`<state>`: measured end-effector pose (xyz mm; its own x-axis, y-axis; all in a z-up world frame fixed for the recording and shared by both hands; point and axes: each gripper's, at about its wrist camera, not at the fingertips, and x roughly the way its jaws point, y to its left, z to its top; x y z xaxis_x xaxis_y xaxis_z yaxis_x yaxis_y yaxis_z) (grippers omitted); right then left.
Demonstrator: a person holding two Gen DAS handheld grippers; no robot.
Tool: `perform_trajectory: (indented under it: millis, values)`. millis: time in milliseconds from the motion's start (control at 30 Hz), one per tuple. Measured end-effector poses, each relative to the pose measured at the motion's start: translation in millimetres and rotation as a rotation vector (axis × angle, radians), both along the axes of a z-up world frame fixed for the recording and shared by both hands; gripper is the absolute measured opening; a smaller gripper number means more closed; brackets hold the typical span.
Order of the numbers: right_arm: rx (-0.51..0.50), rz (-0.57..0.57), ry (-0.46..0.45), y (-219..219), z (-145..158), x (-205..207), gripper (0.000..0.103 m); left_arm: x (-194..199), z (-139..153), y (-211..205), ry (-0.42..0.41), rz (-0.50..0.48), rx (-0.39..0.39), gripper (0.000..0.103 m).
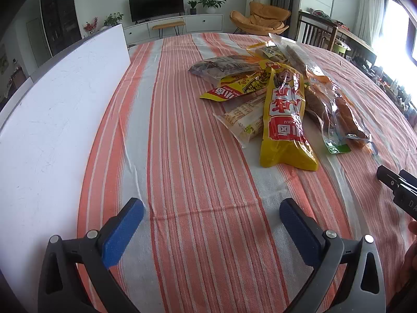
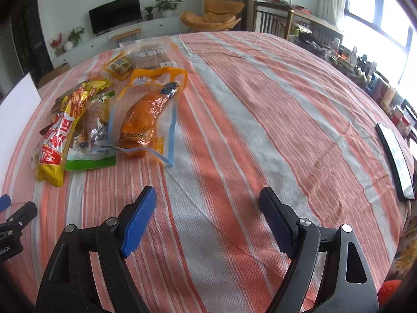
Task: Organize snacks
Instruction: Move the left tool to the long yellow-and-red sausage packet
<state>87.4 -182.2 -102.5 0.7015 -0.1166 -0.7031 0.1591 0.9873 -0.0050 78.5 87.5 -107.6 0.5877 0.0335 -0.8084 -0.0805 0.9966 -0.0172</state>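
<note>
Blue-padded fingers of the left gripper (image 1: pixel 211 211) are seen spread apart, gripping nothing, at the lower frame over the orange-and-white striped tablecloth (image 1: pixel 198 156); the heap of plastic snack packets (image 1: pixel 281 96) is found upper right, beside a white board (image 1: pixel 52 109) at left. Likewise, the right gripper (image 2: pixel 208 203) is held released and empty, with the orange vacuum-sealed snack pouch (image 2: pixel 146 120) lying upper left and a black-framed tablet (image 2: pixel 396 161) at the right edge.

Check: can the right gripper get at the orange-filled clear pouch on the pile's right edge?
Probably yes. The right gripper is open and empty, and only bare striped tablecloth lies between it and the orange pouch. The pouch lies on the pile's outer edge with nothing on top of it.
</note>
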Motion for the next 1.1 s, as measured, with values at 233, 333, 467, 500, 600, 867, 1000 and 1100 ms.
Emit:
perform_trajectory:
  millis: [233, 333, 467, 500, 600, 867, 1000, 1100]
  values:
    - [-0.003, 0.001, -0.001, 5.5, 0.5, -11.3, 0.084, 0.0, 0.0, -0.5, 0.0, 0.0, 0.0, 0.103]
    - [-0.003, 0.001, -0.001, 5.4, 0.3, -11.0, 0.084, 0.0, 0.0, -0.1, 0.0, 0.0, 0.0, 0.103]
    - [-0.003, 0.001, -0.001, 4.6, 0.3, -8.9, 0.084, -0.1, 0.0, -0.6, 0.0, 0.0, 0.0, 0.103]
    - [-0.003, 0.001, -0.002, 4.0, 0.4, -7.4, 0.084, 0.0, 0.0, -0.5, 0.0, 0.0, 0.0, 0.103]
    - [-0.004, 0.001, -0.002, 5.1, 0.0, -10.6, 0.084, -0.1, 0.0, -0.5, 0.0, 0.0, 0.0, 0.103]
    - [-0.004, 0.002, -0.002, 4.1, -0.2, -8.2, 0.084, -0.2, 0.0, -0.8, -0.001, 0.0, 0.0, 0.103]
    - [-0.004, 0.002, -0.002, 3.3, -0.4, -6.1, 0.084, -0.2, 0.0, -0.3, -0.001, 0.0, 0.0, 0.103]
    - [-0.004, 0.002, -0.003, 3.2, -0.5, -6.2, 0.084, -0.2, 0.0, -0.5, 0.0, 0.0, 0.0, 0.103]
